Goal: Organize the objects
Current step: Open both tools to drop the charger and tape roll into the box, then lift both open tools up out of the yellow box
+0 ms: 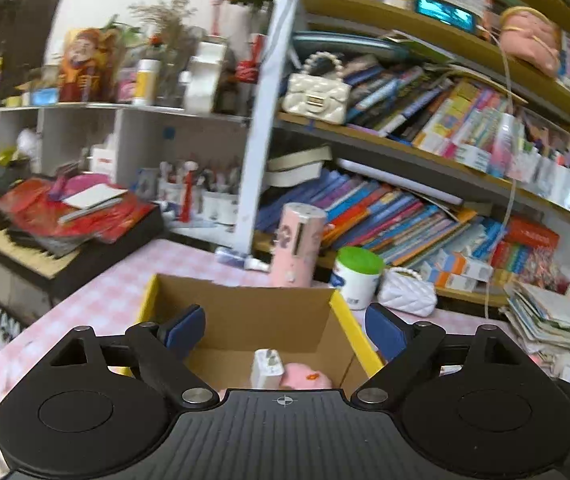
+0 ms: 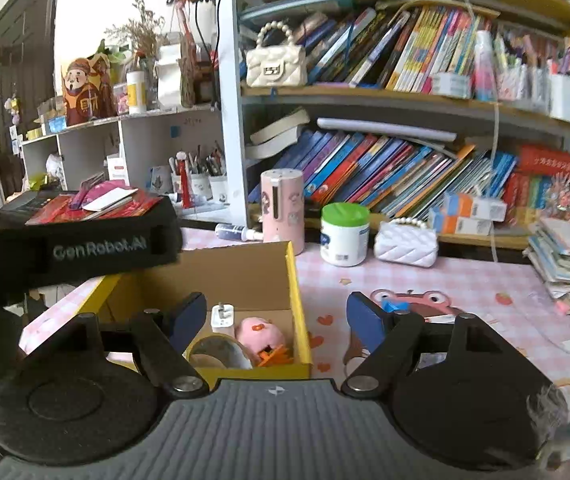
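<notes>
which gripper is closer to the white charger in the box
Left. The left gripper hangs open right over the cardboard box, the white charger just below its fingers. The right gripper sits open at the box's near edge.

A cardboard box (image 2: 291,276) is set on the table (image 2: 465,292). Inside it, a charger plug (image 2: 222,315) is placed left of a plush toy (image 2: 259,332), with a tape roll (image 2: 219,354) nearer. Beyond the box, a cylinder (image 2: 281,208), a jar (image 2: 344,234) and a quilted purse (image 2: 405,242) are lined up left to right.

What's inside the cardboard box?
Inside the cardboard box are a white charger plug, a pink plush toy, an orange hair clip and a tape roll. The right claw hides the box's near-left corner.
</notes>
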Tool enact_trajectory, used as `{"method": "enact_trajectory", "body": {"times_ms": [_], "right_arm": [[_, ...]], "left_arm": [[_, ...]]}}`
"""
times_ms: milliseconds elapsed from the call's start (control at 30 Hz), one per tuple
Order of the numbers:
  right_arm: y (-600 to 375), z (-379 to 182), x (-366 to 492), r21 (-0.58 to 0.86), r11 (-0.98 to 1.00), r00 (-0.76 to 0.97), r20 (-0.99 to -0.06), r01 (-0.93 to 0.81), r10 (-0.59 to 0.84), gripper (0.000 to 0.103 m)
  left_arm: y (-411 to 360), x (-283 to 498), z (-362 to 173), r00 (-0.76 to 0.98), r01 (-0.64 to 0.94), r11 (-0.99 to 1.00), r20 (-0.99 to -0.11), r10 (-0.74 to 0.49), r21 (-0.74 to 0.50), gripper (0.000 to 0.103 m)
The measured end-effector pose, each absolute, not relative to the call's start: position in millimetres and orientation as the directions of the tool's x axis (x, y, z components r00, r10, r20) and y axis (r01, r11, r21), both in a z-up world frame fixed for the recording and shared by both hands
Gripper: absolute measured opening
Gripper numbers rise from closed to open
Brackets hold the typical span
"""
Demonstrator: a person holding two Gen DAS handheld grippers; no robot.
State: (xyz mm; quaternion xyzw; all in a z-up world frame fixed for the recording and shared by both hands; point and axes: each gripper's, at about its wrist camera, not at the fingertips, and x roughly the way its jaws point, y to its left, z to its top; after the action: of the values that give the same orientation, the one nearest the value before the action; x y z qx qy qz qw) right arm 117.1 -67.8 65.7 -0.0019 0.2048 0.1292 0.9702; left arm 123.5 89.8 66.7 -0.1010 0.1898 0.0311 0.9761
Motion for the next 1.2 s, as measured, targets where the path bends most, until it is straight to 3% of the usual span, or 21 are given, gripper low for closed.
{"method": "enact_trajectory", "body": {"times_ms": [100,267,367,633,1033,1200], "right_arm": [[-79,60,107,0.042,0.974,0.885,-0.412,-0.221,0.218,0.077],[-95,43,90,0.051,0.990,0.842,-0.522,-0.132,0.139,0.076],[-84,35,86,0.032,0.992,0.823,-0.554,-0.124,0.121,0.068],[-87,27,64,0.013,0.991,0.849,-0.515,-0.130,0.118,0.068],[-140,7,57,0.016,0.993,0.801,-0.589,-0.117,0.104,0.068],[-162,18,58,0.031,0.993,0.814,-0.570,-0.118,0.114,0.068]], "left_arm": [[87,107,59,0.914,-0.124,0.978,-0.402,0.046,-0.168,0.091],[82,64,39,0.869,-0.103,0.986,-0.494,0.026,-0.129,0.094],[83,55,33,0.857,-0.130,0.984,-0.513,0.052,-0.118,0.094],[81,52,29,0.870,-0.185,0.977,-0.481,0.113,-0.105,0.096],[39,39,9,0.815,-0.163,0.984,-0.571,0.097,-0.067,0.099],[17,35,29,0.848,-0.169,0.985,-0.516,0.122,-0.043,0.099]]}}
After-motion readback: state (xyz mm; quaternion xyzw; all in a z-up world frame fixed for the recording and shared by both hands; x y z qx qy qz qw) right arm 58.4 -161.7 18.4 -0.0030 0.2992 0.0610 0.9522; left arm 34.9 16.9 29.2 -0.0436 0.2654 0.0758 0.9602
